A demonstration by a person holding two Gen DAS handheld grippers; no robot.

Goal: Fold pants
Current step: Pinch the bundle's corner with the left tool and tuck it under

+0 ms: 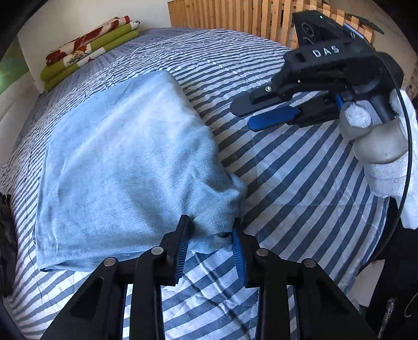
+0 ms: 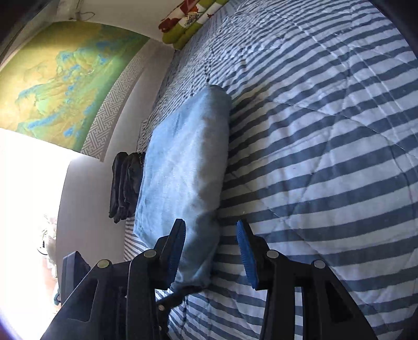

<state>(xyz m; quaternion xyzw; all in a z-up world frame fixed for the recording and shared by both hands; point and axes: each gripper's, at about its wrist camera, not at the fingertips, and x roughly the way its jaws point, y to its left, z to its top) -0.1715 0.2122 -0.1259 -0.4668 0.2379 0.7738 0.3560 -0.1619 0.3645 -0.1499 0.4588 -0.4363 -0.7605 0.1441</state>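
Note:
Light blue pants (image 1: 125,162), folded into a thick rectangle, lie on the blue-and-white striped bedcover (image 1: 300,183). My left gripper (image 1: 212,222) has its pads pressed against the bunched near corner of the pants, and that corner is drawn up toward it. My right gripper (image 1: 241,116), held by a white-gloved hand (image 1: 378,146), hovers above the bedcover to the right of the pants, clear of the cloth. In the right wrist view its fingers (image 2: 210,223) stand wide apart with nothing held. The pants (image 2: 183,162) run away just left of them.
A folded green, red and white floral blanket (image 1: 88,49) lies at the far left corner of the bed. A wooden slatted board (image 1: 235,15) stands behind the bed. Dark folded clothes (image 2: 125,183) sit beside the pants at the bed's edge, below a wall painting (image 2: 60,86).

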